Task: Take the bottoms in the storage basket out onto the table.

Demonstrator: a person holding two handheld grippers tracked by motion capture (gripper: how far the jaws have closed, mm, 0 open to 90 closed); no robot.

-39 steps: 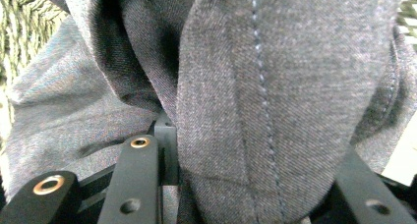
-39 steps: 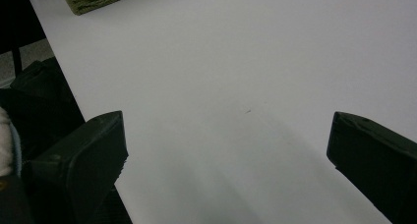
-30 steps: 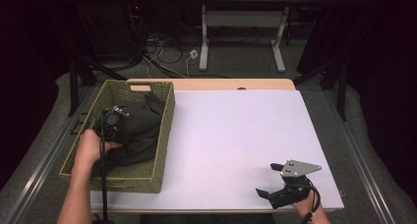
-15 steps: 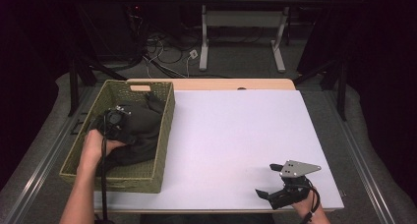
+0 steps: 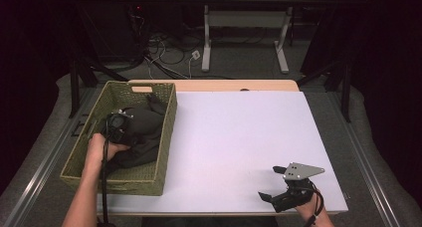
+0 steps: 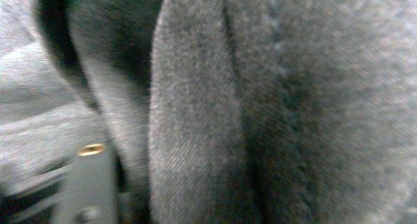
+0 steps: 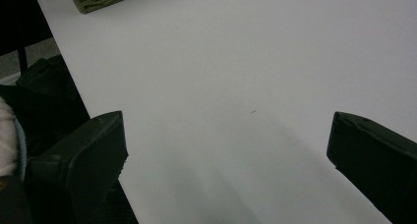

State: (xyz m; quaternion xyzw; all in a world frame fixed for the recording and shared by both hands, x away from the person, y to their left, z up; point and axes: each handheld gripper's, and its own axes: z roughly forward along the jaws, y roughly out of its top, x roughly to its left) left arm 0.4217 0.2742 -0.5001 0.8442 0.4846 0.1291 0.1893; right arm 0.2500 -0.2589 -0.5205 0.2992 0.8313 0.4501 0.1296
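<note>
My left hand-held gripper (image 5: pixel 119 127) is pressed into the dark garment (image 5: pixel 142 135) right ahead in the basket (image 5: pixel 166 132), grip unreadable, while my right hand-held gripper (image 5: pixel 278 189) rests wide open, well apart

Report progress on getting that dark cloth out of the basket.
Done: nothing out yet; the cloth lies in the basket. In hand: the left tool is down in the cloth; its grip can't be told. Left: lifting it onto the table, where the right tool rests open.
</note>
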